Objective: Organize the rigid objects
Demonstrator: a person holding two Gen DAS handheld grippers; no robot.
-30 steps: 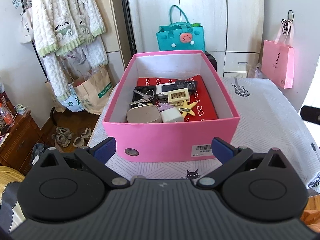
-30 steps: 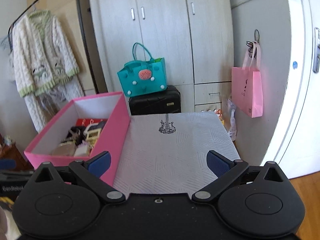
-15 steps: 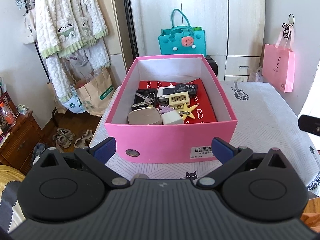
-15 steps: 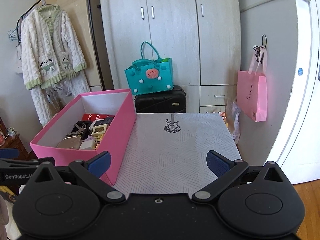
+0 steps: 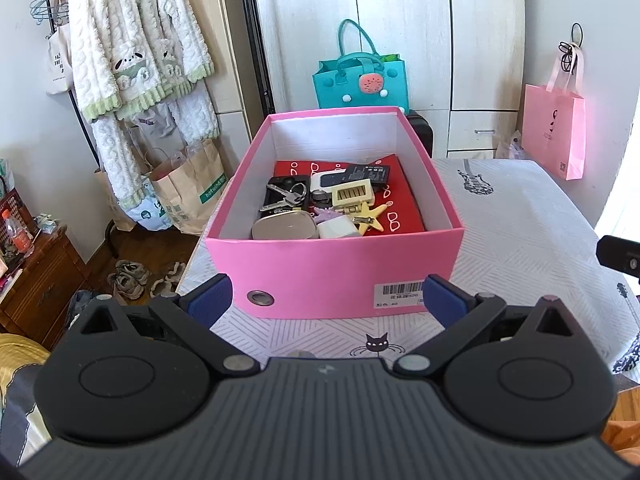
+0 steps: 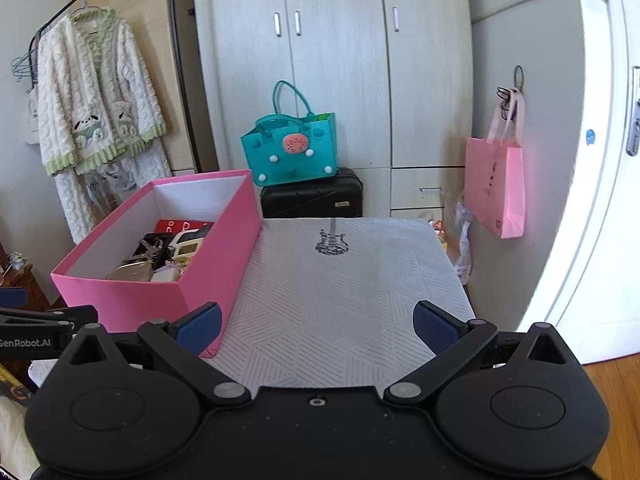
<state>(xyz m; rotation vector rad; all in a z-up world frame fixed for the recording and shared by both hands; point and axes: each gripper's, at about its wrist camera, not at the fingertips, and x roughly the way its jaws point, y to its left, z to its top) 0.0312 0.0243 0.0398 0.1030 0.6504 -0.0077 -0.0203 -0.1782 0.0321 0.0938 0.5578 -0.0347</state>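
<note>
A pink box (image 5: 320, 272) stands on the patterned table cover (image 5: 520, 240). Inside it lie several small items on a red sheet: keys (image 5: 286, 198), a grey tin (image 5: 285, 227), a yellow star (image 5: 370, 218), a cream comb-like piece (image 5: 353, 193), a dark remote (image 5: 362, 173). My left gripper (image 5: 326, 306) is open just in front of the box's near wall, holding nothing. My right gripper (image 6: 316, 326) is open over the bare cover, with the pink box (image 6: 132, 300) to its left. The left gripper's side shows at the right wrist view's left edge.
Behind the table stand a teal bag (image 6: 294, 152) on a black suitcase (image 6: 312, 198) and white cupboards. A pink paper bag (image 6: 496, 188) hangs on the right. A fluffy robe (image 5: 140, 48) hangs at left, with paper bags and shoes on the floor below.
Both grippers have risen and drawn back a little, so the box's inside shows more fully. Both stay open and empty. The items in the box have not moved.
</note>
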